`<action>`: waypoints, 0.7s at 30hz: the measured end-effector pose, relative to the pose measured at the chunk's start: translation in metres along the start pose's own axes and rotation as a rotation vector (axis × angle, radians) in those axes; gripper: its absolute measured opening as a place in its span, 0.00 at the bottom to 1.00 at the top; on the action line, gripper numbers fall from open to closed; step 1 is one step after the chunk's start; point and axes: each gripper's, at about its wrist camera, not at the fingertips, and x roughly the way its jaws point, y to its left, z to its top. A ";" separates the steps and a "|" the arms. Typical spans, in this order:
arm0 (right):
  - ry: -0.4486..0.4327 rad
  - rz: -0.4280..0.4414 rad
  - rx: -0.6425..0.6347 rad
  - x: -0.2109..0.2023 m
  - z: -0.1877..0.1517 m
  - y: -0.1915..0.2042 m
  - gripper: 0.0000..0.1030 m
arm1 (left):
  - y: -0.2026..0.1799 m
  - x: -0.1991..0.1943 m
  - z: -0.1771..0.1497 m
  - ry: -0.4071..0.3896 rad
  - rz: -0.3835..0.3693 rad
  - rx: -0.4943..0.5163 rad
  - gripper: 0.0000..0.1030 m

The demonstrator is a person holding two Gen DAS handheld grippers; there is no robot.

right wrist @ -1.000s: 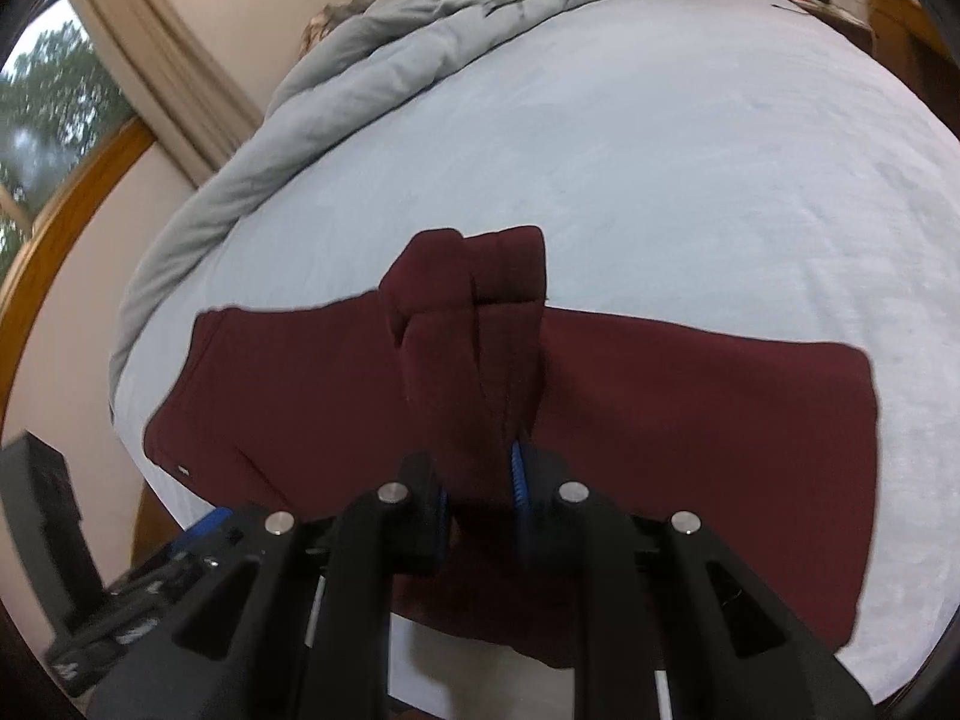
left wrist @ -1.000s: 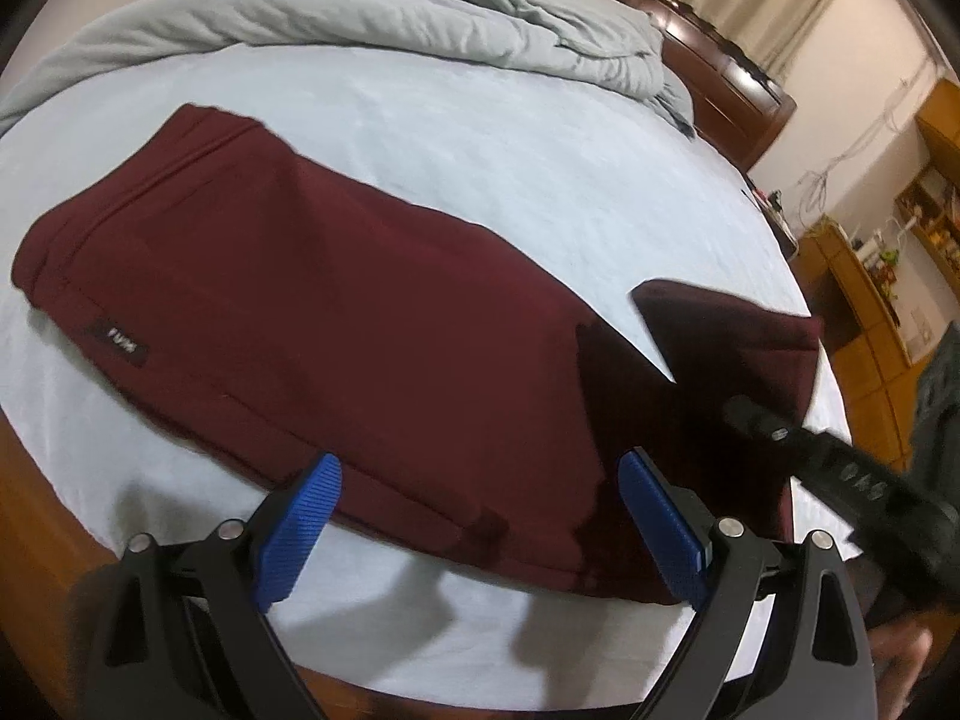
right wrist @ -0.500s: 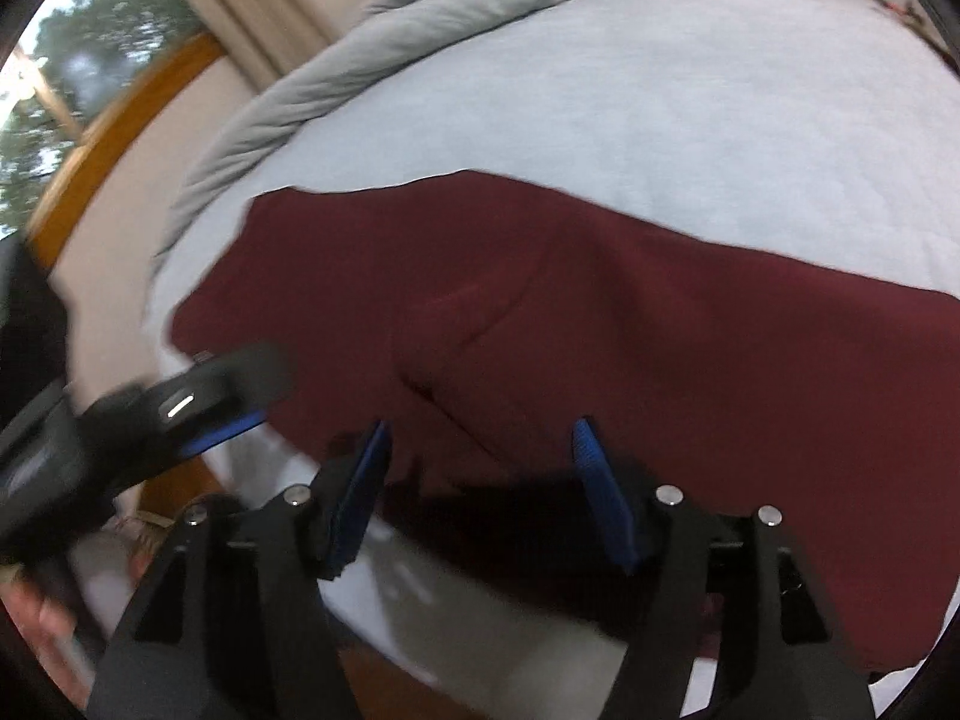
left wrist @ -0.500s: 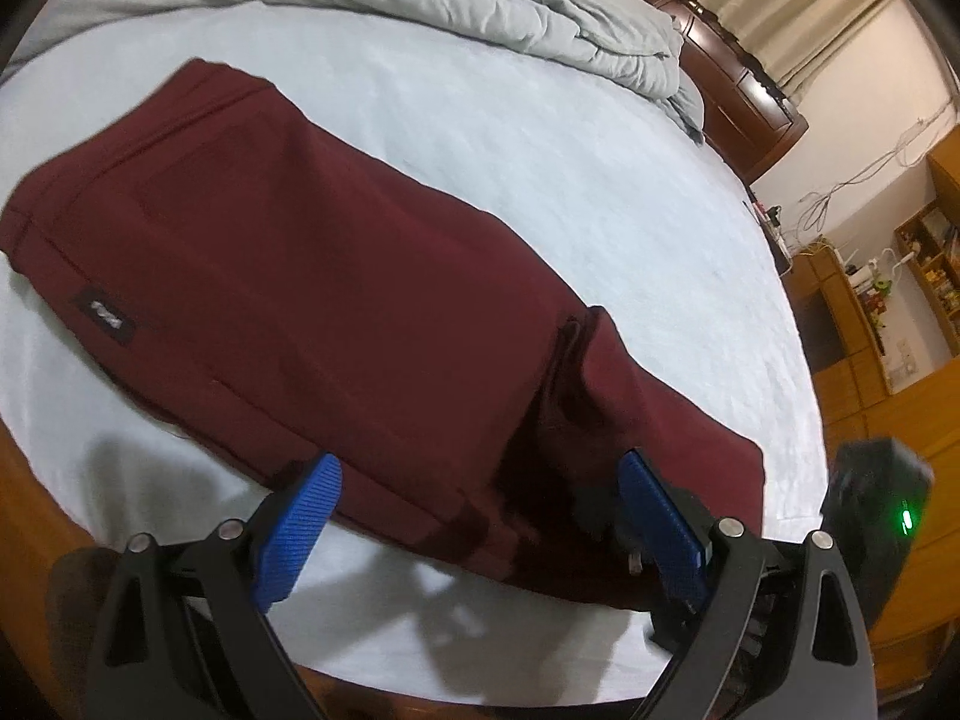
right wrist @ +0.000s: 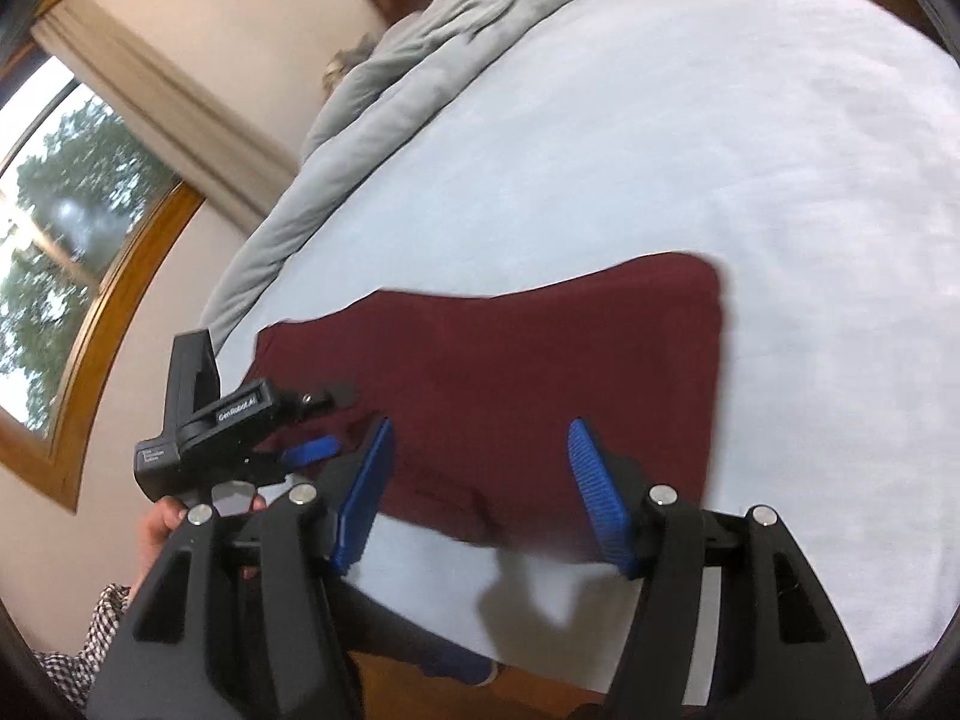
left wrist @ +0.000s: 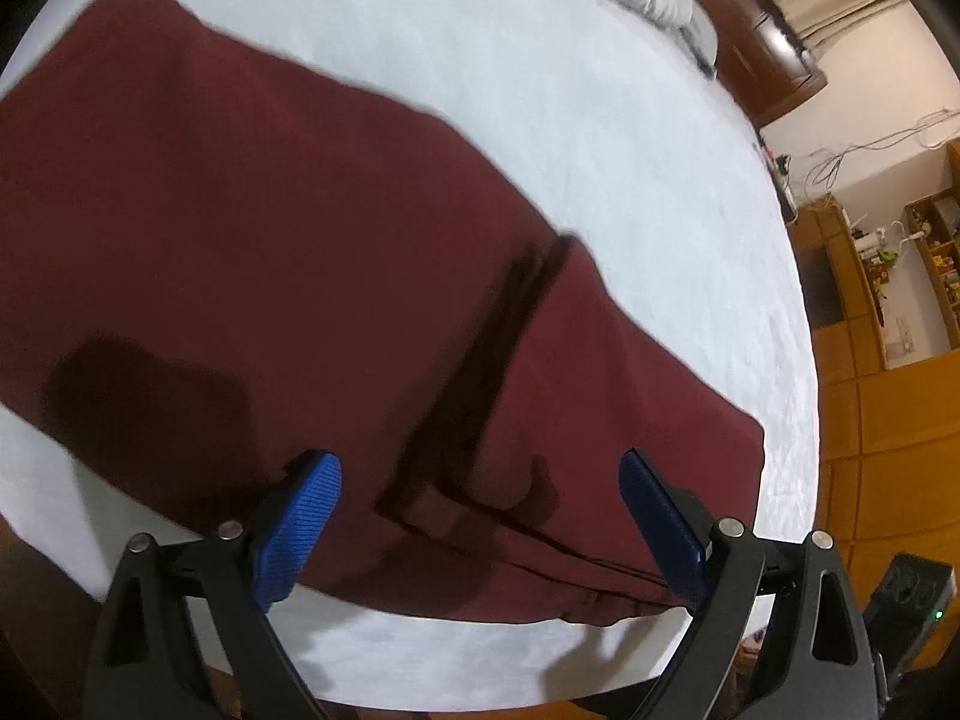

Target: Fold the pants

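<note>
Maroon pants point(left wrist: 312, 276) lie flat on a pale blue bedsheet point(left wrist: 600, 120), filling the left and centre of the left wrist view. In this view the cloth runs from the upper left of the frame down to the lower right, and a dark crease line crosses it just right of centre, where one layer seems to lie over another. We hold the left gripper point(left wrist: 480, 516) at the bottom centre of this frame; its two blue fingers point(left wrist: 300, 516) are spread wide with nothing between them, and they sit over the near edge of the pants. We cannot tell whether they touch the fabric.

In the right wrist view the pants point(right wrist: 540, 372) lie across the middle of the frame, and their right end finishes in a straight edge right of centre. Our right gripper point(right wrist: 480, 492) sits at the bottom centre, its blue fingers point(right wrist: 600, 498) also wide apart and holding nothing, above the near hem. At the left of this frame we see the left gripper point(right wrist: 312, 447) from the side, its black body reaching over the pants, with our left hand point(right wrist: 162, 531) below it.

A rumpled grey duvet point(right wrist: 420, 60) lies along the upper left of the bed, beside a wood-framed window point(right wrist: 54, 228) at the far left edge
</note>
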 end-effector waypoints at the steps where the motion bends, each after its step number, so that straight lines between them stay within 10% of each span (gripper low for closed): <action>1: -0.007 -0.008 0.008 -0.003 -0.001 -0.006 0.59 | -0.001 0.005 -0.001 0.013 -0.006 -0.014 0.91; 3: -0.017 -0.018 0.038 -0.010 -0.003 -0.021 0.59 | -0.006 0.008 -0.001 0.013 -0.010 -0.024 0.90; 7: -0.023 -0.028 0.095 -0.011 -0.009 -0.042 0.59 | -0.012 0.012 -0.006 0.036 0.013 -0.004 0.42; 10: -0.021 -0.048 0.140 -0.009 -0.011 -0.055 0.59 | -0.013 0.009 -0.008 0.020 -0.007 0.002 0.26; 21: 0.173 0.052 0.326 0.034 -0.012 -0.106 0.73 | -0.002 0.004 -0.013 -0.011 -0.017 0.000 0.22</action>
